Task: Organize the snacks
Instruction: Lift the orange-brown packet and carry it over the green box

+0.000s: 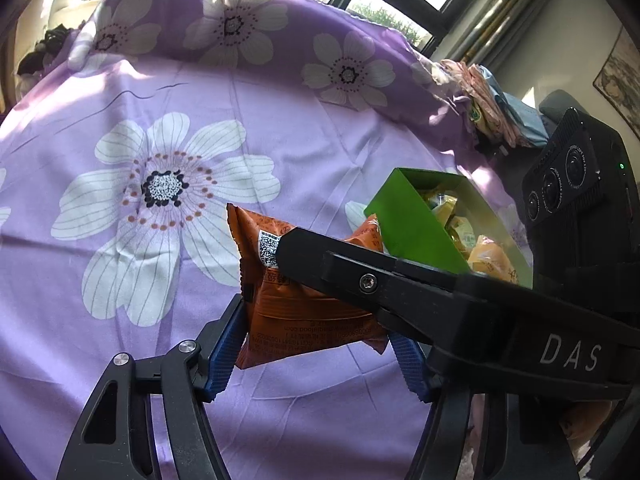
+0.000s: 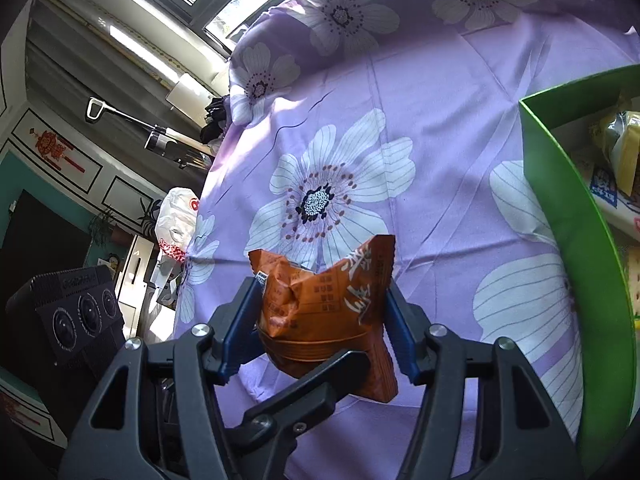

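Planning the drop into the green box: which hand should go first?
Probably right. The right gripper holds an orange packet close beside the green box; the left gripper has the right one across its path.

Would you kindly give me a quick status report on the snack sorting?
Both grippers, left and right, shut on one orange snack packet. Packet lifted off purple cloth. Green box alongside, path clear.

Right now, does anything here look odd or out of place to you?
Yes: both grippers pinch orange snack packets, and the right gripper has crumpled its orange packet inward. The left gripper holds its orange packet tilted above the cloth. The green box looks tidy.
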The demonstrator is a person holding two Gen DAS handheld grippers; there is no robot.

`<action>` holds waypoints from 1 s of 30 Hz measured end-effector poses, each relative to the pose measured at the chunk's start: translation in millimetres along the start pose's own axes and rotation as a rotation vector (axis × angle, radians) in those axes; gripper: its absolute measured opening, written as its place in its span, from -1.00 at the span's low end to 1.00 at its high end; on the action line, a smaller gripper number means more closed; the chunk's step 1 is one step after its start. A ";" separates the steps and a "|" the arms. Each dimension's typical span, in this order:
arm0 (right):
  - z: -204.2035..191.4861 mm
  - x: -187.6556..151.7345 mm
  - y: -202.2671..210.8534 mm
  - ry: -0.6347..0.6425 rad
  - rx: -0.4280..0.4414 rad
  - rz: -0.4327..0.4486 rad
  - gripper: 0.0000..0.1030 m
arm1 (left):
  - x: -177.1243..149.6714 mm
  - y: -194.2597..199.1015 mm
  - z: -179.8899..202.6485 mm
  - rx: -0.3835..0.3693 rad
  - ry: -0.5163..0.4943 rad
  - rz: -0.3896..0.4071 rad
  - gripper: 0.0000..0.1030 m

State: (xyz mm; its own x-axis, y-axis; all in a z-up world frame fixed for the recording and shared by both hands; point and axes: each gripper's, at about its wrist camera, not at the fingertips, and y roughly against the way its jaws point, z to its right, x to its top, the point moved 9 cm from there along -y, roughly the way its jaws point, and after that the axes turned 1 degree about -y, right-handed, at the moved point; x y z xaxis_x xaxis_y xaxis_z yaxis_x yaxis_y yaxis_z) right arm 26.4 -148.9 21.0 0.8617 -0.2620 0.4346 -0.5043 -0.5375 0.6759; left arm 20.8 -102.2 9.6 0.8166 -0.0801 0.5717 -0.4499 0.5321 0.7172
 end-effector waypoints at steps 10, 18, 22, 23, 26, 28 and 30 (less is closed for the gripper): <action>0.5 28.2 74.5 0.026 0.011 0.182 0.18 | 30.4 22.1 69.1 -0.027 -0.139 0.128 0.33; 44.7 39.5 143.6 -0.001 -0.120 0.319 0.21 | 35.5 1.4 148.3 -0.183 -0.248 0.129 0.33; 74.8 40.9 162.6 -0.047 -0.175 0.352 0.21 | 32.5 -19.5 180.3 -0.244 -0.275 0.096 0.33; 82.8 41.0 165.7 -0.064 -0.188 0.355 0.21 | 31.5 -25.8 185.8 -0.257 -0.274 0.081 0.33; 107.3 38.8 172.7 -0.113 -0.226 0.349 0.23 | 26.1 -45.0 200.5 -0.284 -0.271 0.030 0.33; 122.0 37.0 173.8 -0.141 -0.240 0.339 0.24 | 22.5 -57.1 206.2 -0.294 -0.268 -0.006 0.33; 134.2 34.7 174.3 -0.169 -0.245 0.327 0.25 | 18.6 -67.2 210.9 -0.299 -0.265 -0.038 0.33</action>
State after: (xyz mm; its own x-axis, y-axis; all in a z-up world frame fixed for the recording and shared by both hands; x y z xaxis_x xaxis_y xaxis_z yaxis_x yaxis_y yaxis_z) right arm -23.9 -359.2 73.9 0.6415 -0.5250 0.5593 -0.7329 -0.2041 0.6490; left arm -10.0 -317.2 56.0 0.6914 -0.2989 0.6578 -0.2641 0.7429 0.6151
